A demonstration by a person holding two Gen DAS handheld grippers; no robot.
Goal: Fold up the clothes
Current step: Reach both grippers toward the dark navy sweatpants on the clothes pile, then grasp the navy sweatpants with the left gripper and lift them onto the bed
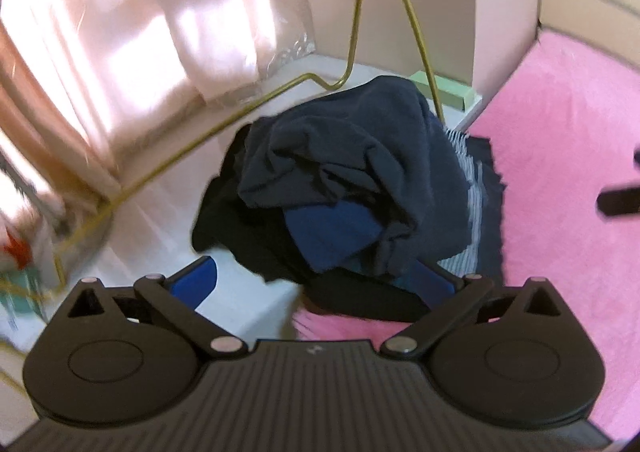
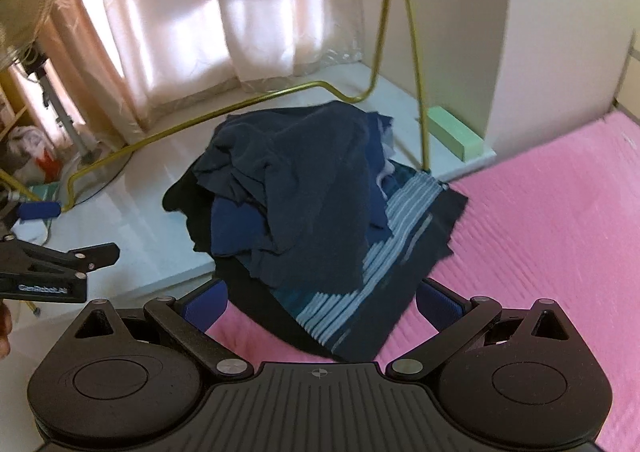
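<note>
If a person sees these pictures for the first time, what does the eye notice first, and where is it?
First comes the heap of dark clothes, crumpled in the middle, lying partly on the pale floor and partly on the pink mat. A striped cloth lies under its right side. Both the left gripper and the right gripper are open before it, holding nothing.

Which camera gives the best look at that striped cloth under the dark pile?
The right wrist view: the striped cloth spreads out plainly on the pink mat. The left wrist view shows only a sliver behind the pile.
</note>
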